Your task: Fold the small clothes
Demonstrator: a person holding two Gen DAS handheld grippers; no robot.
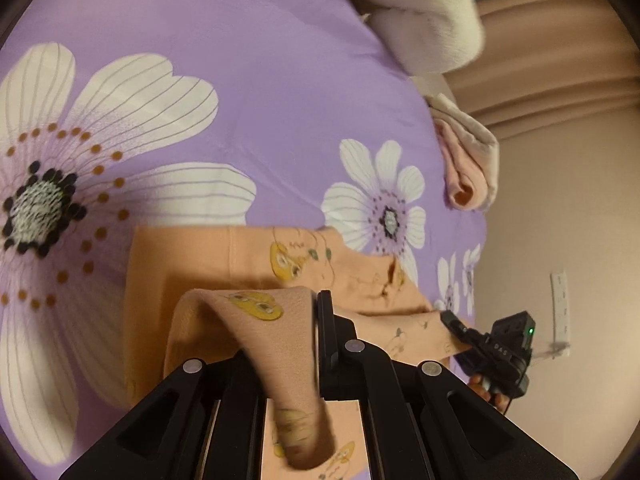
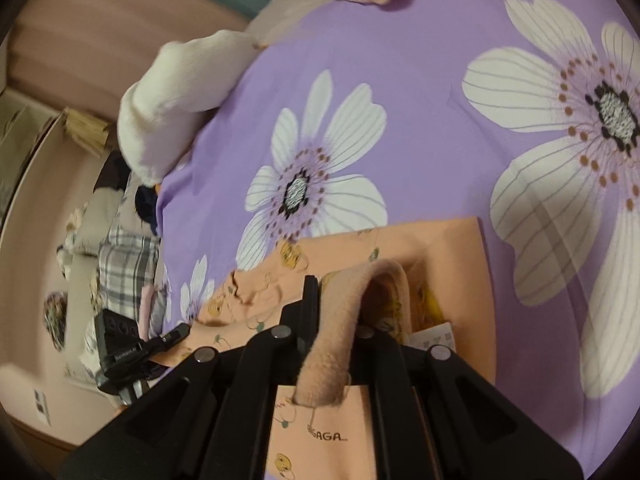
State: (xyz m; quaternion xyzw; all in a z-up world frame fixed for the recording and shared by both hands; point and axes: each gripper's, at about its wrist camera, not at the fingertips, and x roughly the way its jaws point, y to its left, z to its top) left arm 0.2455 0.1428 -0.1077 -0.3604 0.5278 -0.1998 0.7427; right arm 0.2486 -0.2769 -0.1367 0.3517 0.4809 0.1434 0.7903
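Two grippers work one peach-orange garment (image 1: 248, 256) printed with small yellow cartoon figures, which lies near the cameras on a bed covered by a purple sheet (image 1: 248, 92) with large white flowers. In the left wrist view the left gripper (image 1: 316, 336) has its jaws closed tight on a fold of the garment; the cloth rises in a hump just left of the black finger (image 1: 326, 320) and drapes back down between the gripper's arms. To the right in that view, the right gripper (image 1: 454, 320) pinches the garment's far-right edge, a green light glowing on its body. In the right wrist view the right gripper (image 2: 340, 292) has its jaws all but shut on a thick rolled edge of the same garment (image 2: 440, 240), which loops over beside the finger and hangs toward the camera; printed letters show on the fabric lower down. At the left of that view the left gripper (image 2: 176, 334) grips the garment's left edge. A white paper tag (image 2: 434, 338) peeks out just right of the held fold. Far across the sheet lie a fluffy white garment (image 1: 432, 20) and, near the bed's edge, a folded pale pink piece (image 1: 466, 172). Plaid cloth (image 2: 124, 264) sits beyond the bed at the left of the right wrist view.
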